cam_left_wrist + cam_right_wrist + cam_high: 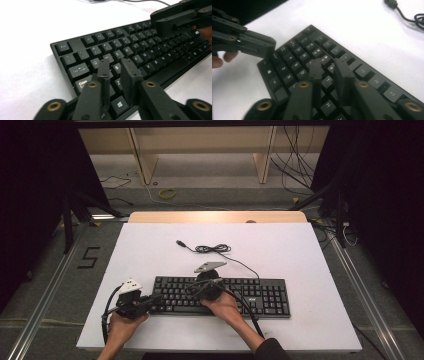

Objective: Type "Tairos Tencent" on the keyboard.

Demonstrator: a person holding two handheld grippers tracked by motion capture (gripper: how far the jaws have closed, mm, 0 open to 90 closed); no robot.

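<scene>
Keyboard (222, 296), black and full-size, lying flat and square at 6 o'clock on the white worktop (300, 250), long edge toward the person. Probably set there so both hands reach the keys without stretching. USB cable (212, 249) trailing off toward 12 o'clock, loosely coiled, plug unconnected and clear of the work.

Left tongs (117, 68) hovering low over the keyboard's 9 o'clock end, tips above the Q, A and Z columns, jaws slightly apart with nothing between them. Right tongs (328, 68) poised over the letter block nearer the middle, jaws likewise a little apart and empty. Both angled down at the keys, as if for pressing rather than lifting. In the high view, left tongs (150, 301) at the board's 9 o'clock edge, right tongs (207, 287) just past its centre.
</scene>
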